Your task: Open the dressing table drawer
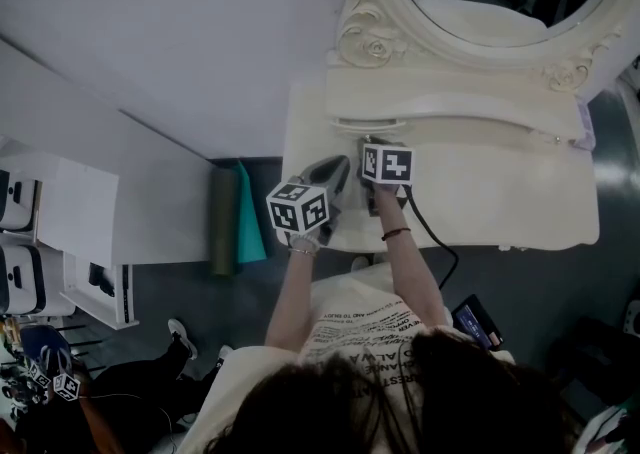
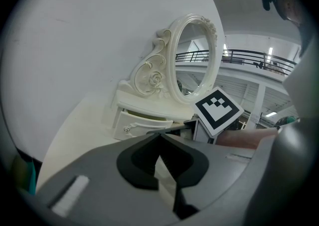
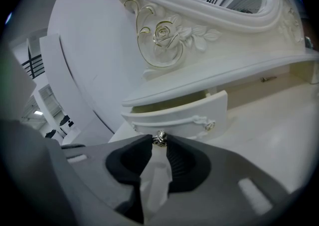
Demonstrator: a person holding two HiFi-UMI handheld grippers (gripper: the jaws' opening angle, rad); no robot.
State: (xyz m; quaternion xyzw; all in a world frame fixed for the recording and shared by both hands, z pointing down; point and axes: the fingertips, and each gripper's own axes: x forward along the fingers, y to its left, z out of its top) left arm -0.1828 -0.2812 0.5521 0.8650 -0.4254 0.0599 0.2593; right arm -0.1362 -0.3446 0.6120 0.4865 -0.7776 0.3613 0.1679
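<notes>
Right gripper view shows the right gripper (image 3: 159,144) clenched on a small, round, silvery metal knob (image 3: 159,139), its dark ribbed pads (image 3: 179,158) pinching it from both sides. The knob sits at the middle of the drawer (image 3: 185,115), a shallow cream box with a bowed front. A raised scroll moulding runs across that front and ends in a small rosette. The drawer stands slightly out from the dressing table (image 3: 279,115), with a dark gap showing above its front under the curved shelf. Over it rises the glossy mirror frame (image 3: 199,8), carved with a rose (image 3: 164,33) and curling leaves edged in faint gold.

Left gripper view shows the left gripper (image 2: 160,137) with its jaw tips pressed together and nothing between them. It hangs over the smooth, pale tabletop, just beside the black-and-white marker cube (image 2: 218,110) of the other tool.

From the head view, both grippers reach over the left part of the tabletop. The left gripper (image 1: 338,178) lies near the right gripper (image 1: 372,145), which points at the drawer below the oval mirror.
</notes>
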